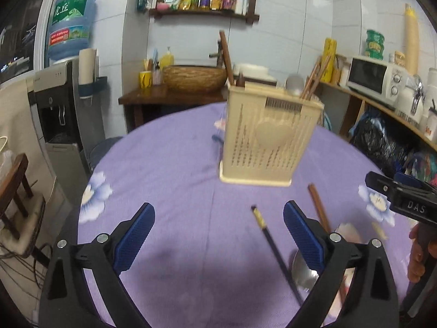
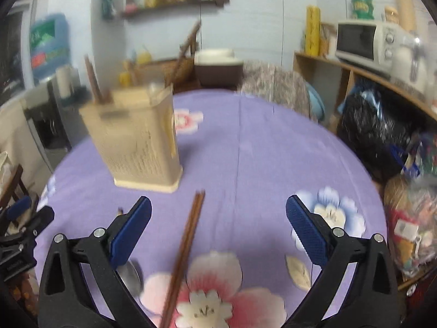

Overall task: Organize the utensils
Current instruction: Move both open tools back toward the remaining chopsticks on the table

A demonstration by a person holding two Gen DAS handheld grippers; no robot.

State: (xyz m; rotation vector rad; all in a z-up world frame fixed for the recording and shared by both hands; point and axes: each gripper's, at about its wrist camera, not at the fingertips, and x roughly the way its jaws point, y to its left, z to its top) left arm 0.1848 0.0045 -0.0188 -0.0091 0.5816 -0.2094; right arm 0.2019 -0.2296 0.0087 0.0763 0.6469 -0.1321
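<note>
We're partway: the holder (image 1: 269, 139) already has chopsticks and a spoon standing in it. Left on the cloth near it: brown chopsticks (image 2: 185, 248), a black chopstick (image 1: 275, 248), a spoon (image 1: 303, 273). Left gripper (image 1: 218, 235) and right gripper (image 2: 218, 235) both spread, empty.

Left gripper (image 1: 218, 235): black plastic frame, triangular cut-outs, silver screws at pivots, blue ribbed pads (image 1: 135, 236). Right gripper (image 2: 218, 229): same build; seen from the left wrist view, its body bears pale letters "DAS".
</note>
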